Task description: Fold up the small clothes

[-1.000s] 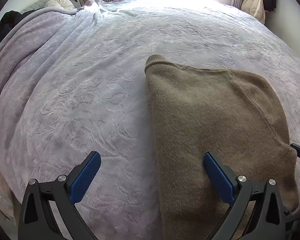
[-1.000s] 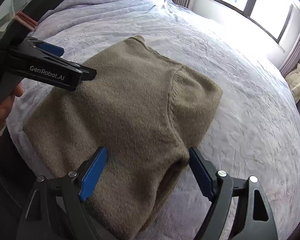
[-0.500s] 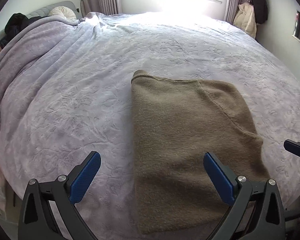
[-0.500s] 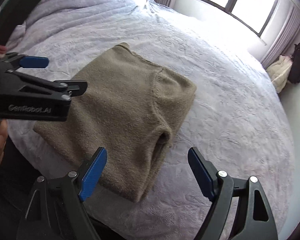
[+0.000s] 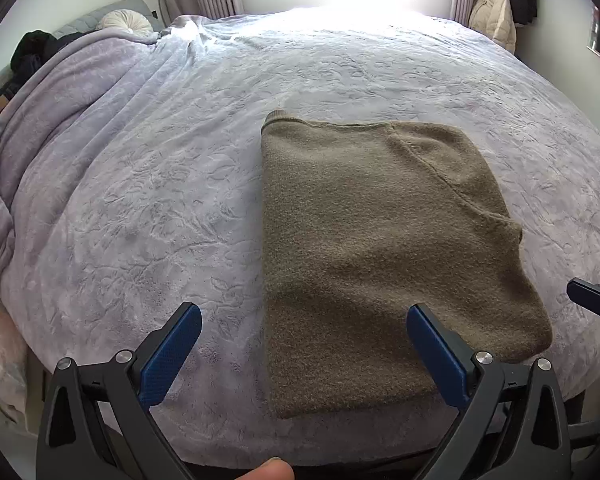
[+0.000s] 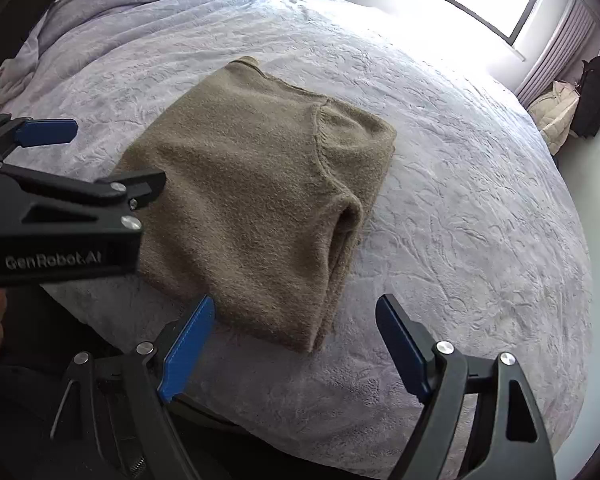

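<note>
A brown knitted sweater (image 5: 372,248) lies folded into a flat rectangle on the lilac bedspread (image 5: 160,184), near the bed's front edge. It also shows in the right wrist view (image 6: 260,208), with its folded layers visible at the right side. My left gripper (image 5: 304,344) is open and empty, held above the sweater's near edge. My right gripper (image 6: 296,340) is open and empty, held above the sweater's near right corner. The left gripper shows from the side in the right wrist view (image 6: 80,160). One finger of the right gripper shows at the right edge of the left wrist view (image 5: 592,300).
The bedspread (image 6: 460,220) covers the whole bed. A pillow (image 5: 124,22) and dark clothes (image 5: 32,52) lie at the far left. A beige coat (image 5: 492,16) and a dark garment (image 6: 596,92) hang by the window wall. A thumb (image 5: 268,472) shows at the bottom edge.
Both grippers have pulled back and up from the sweater, which now looks smaller and farther away. The sweater has stayed in place. Both grippers have stayed open.
</note>
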Tool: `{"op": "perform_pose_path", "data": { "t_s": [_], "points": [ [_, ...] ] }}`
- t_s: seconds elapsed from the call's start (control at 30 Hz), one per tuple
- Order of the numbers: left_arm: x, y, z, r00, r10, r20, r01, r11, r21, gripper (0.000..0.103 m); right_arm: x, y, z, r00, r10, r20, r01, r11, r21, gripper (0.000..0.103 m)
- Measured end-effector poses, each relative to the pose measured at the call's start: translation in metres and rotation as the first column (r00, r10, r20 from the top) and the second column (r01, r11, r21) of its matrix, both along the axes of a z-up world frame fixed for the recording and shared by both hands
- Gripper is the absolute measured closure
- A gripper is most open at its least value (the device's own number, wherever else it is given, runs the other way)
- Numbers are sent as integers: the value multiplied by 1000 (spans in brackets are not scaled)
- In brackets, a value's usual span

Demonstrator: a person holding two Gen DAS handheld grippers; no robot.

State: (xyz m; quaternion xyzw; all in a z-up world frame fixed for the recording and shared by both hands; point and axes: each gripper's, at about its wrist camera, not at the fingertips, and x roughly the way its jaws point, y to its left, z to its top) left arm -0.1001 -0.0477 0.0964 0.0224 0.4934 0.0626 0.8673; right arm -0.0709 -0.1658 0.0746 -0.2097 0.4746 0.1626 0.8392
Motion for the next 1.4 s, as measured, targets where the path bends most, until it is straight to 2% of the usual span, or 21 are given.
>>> {"op": "perform_pose_path", "data": {
  "t_s": [0.3,1.4],
  "points": [
    [-1,-5,5,1000,-8,7,8,1000,9,0,-7,6,9,999,17,28,-17,1000,-4,18],
    [-1,-2,1,1000,-20,-12,20,1000,-4,0,-5,-1,12,999,24,26,-24,1000,2,18]
  ]
}}
